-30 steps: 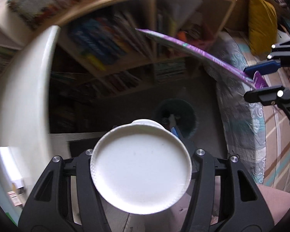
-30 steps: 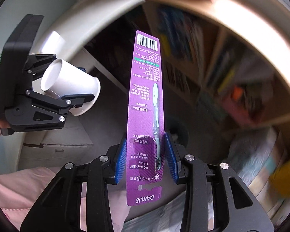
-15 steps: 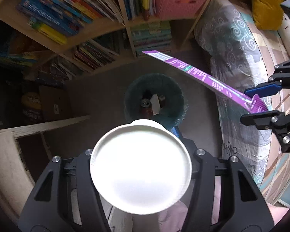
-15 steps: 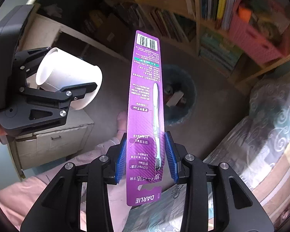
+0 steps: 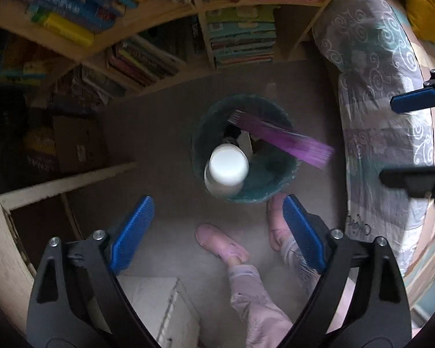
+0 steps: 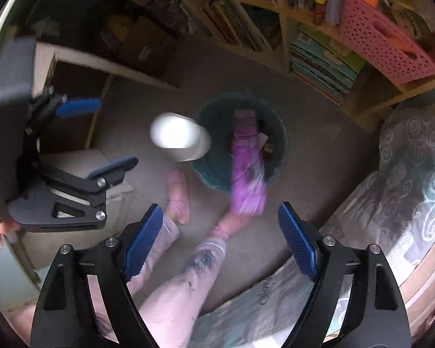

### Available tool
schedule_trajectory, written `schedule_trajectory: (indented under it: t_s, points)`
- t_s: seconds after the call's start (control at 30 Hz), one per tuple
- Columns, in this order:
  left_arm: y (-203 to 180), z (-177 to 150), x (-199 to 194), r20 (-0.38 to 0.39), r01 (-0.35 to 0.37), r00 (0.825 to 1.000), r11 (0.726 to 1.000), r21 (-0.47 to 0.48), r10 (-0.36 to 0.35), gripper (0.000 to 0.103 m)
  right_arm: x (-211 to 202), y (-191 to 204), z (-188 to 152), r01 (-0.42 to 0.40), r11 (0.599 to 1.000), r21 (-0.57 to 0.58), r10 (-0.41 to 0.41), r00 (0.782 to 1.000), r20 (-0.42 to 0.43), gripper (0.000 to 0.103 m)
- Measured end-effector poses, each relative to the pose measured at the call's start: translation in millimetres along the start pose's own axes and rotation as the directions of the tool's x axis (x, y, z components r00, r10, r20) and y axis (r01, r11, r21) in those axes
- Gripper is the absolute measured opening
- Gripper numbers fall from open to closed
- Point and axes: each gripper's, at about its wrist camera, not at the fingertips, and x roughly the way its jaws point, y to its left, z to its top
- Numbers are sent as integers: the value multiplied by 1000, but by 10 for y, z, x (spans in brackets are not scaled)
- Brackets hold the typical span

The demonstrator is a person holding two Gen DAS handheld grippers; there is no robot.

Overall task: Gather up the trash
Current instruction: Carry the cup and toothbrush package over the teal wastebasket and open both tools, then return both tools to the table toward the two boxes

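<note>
A round dark green bin (image 5: pixel 278 179) (image 6: pixel 278 133) stands on the grey floor below both grippers. A white paper cup (image 5: pixel 227 169) (image 6: pixel 179 137) is in the air over the bin's near rim, blurred and free of any grip. A purple toothbrush card (image 5: pixel 281 142) (image 6: pixel 246 171) drops over the bin too, motion-blurred. My left gripper (image 5: pixel 219 232) (image 6: pixel 97 133) points straight down, its jaws opening wide, nothing between the blue pads. My right gripper (image 6: pixel 220 237) (image 5: pixel 403 136) is also opening, with nothing between its pads.
Wooden bookshelves (image 5: pixel 240 34) full of books and a pink basket (image 6: pixel 385 43) stand behind the bin. A bed with a grey swirl-patterned cover (image 5: pixel 377 110) lies to the right. The person's feet in pink socks (image 5: pixel 220 243) rest beside the bin. A white cabinet (image 5: pixel 153 307) sits near left.
Both grippers have dropped toward the bin and opened. The cup has left the left jaws and the purple card has left the right jaws; both are falling at the bin.
</note>
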Motion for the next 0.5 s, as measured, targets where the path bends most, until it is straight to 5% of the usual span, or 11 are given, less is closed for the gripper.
schedule_trajectory:
  t_s: [0.5]
  points:
    - [98,-180,-538,86,-12,996,1000,1,12,89,-565,212,-61,14,996,-87,-9,998,60,81]
